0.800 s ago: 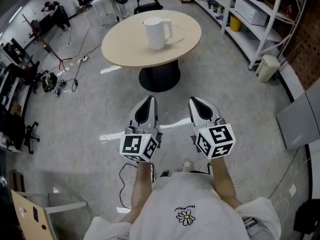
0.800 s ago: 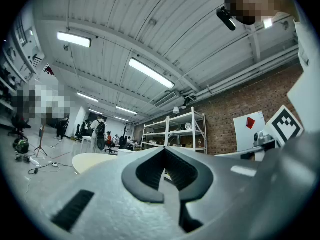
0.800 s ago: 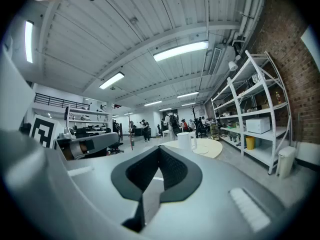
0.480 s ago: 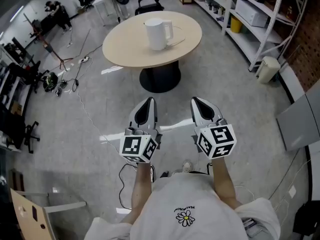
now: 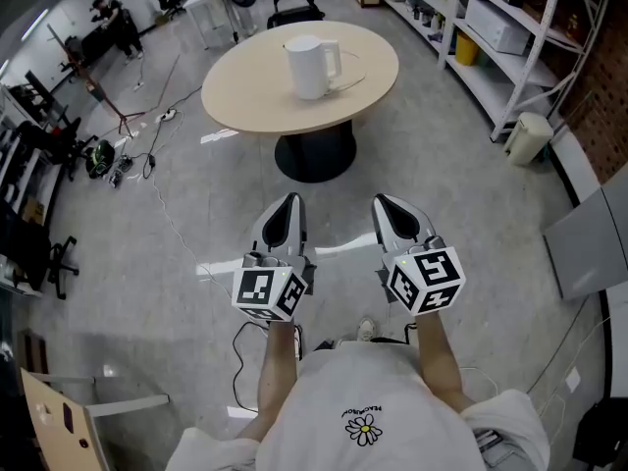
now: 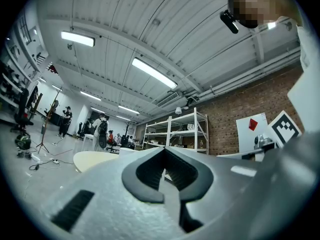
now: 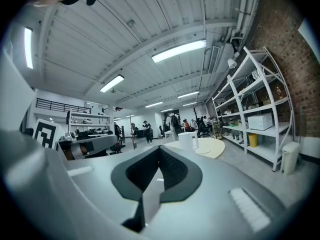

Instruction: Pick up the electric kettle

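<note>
Far ahead stands the upright white plastic electric kettle [image 5: 308, 67], handle [image 5: 335, 59] rightward; grey left gripper [image 5: 290, 200] and right gripper [image 5: 384, 204] are closed, empty.

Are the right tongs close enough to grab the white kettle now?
Probably not yet. The right tongs are shut and far from the kettle on the round table, with floor between.

**Bright, flat light, heavy fisheye bend**

Long strip lights [image 6: 153, 73] overhead pour down even white light, so shadows stay faint all round. In the head view, glare patches [image 5: 218, 135] shine off the grey floor [image 5: 471, 165]. Both gripper views curve hard at the edges and go black in the corners. Up close, the left gripper [image 6: 165, 151] and right gripper [image 7: 159, 150] look soft and out of focus, while the far room is sharper.
</note>
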